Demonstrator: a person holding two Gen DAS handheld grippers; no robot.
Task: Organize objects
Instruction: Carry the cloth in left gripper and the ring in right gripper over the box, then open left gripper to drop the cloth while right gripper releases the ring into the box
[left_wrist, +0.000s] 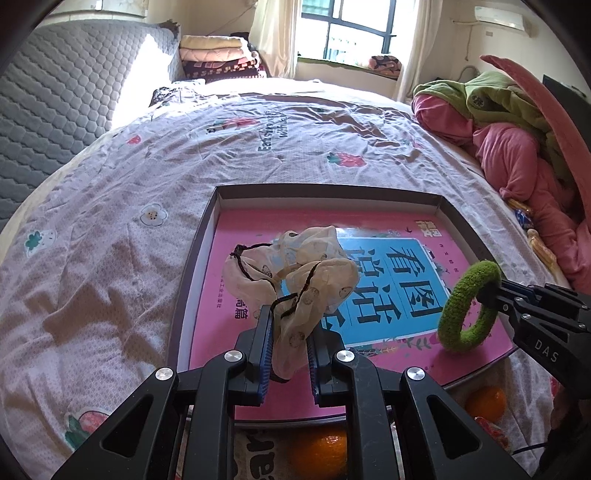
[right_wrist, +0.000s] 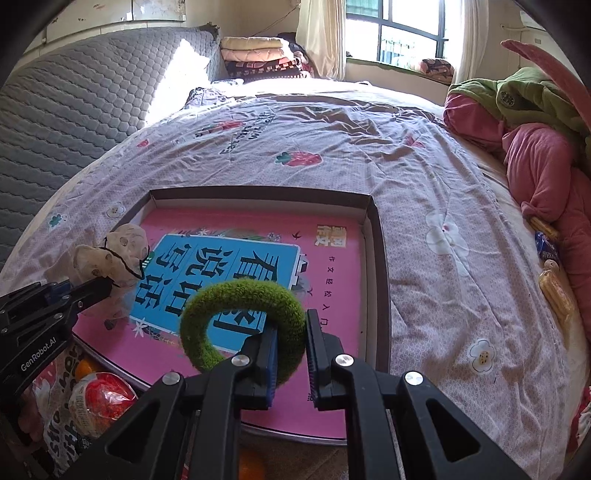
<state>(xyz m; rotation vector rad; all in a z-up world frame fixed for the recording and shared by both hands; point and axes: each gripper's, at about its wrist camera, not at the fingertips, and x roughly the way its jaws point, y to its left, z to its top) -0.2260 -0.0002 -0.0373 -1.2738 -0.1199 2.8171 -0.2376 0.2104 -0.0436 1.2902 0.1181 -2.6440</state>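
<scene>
Cream drawstring pouch (left_wrist: 295, 273) and green knitted ring (right_wrist: 243, 321), both held above the shallow box (right_wrist: 378, 258) on the bed (right_wrist: 424, 166).
Left gripper (left_wrist: 290, 343) jaws clamp the pouch's lower end near the box's left edge; right gripper (right_wrist: 291, 350) jaws pinch the ring over the pink book (right_wrist: 332, 295).

- The bed (left_wrist: 155, 177), under a floral sheet, carries everything.
- A shallow box (left_wrist: 192, 280) lies on it.
- Pink and green bedding (left_wrist: 517, 147) sits bunched at its right edge.
</scene>
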